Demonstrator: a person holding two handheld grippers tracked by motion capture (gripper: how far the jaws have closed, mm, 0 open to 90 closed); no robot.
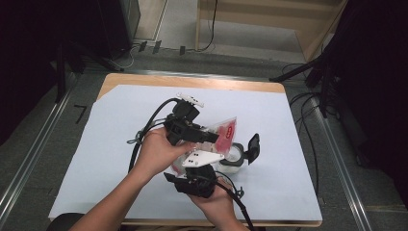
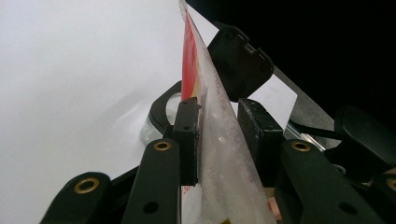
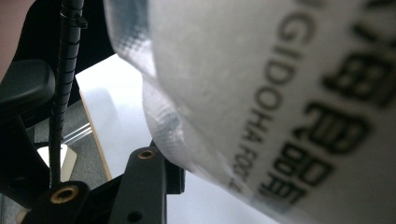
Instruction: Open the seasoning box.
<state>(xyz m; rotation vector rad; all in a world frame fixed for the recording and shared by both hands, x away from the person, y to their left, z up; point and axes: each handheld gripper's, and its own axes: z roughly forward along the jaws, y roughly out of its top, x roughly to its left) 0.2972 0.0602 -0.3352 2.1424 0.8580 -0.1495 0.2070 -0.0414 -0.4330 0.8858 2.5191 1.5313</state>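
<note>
While both of the person's hands met over the middle of the white-covered wooden table point(image 1: 120, 125), each hand held a black two-jaw gripper against the same thing: a clear plastic food pouch with a red printed panel point(image 1: 223, 132). The pouch was lifted off the table and hung between the two grippers.

The left gripper point(image 1: 211, 136) reached in from above and to the left of the pouch. In the left gripper view its jaws stood close together, one on each side of the pouch point(image 2: 219, 140), with the left pad flat against the film and the right pad just beside it, so it appeared to be gripping the pouch edge-on.

The right gripper point(image 1: 192, 166), topped by its grey three-cornered plate, sat just below and nearer the person. In the right gripper view the pouch point(image 3: 261, 93) pressed close to the camera, blurred, with dark printed lettering across it. One jaw showed under the film; the other was hidden behind it, so whether this gripper was clenched could not be told.

Just beyond the jaws of both grippers, on the table, stood a small clear round jar point(image 1: 233, 161) with a black flip lid point(image 1: 253, 147) standing open at its far side. In the left gripper view the jar point(image 2: 159, 119) lay directly past the fingertips, under the pouch.
</note>
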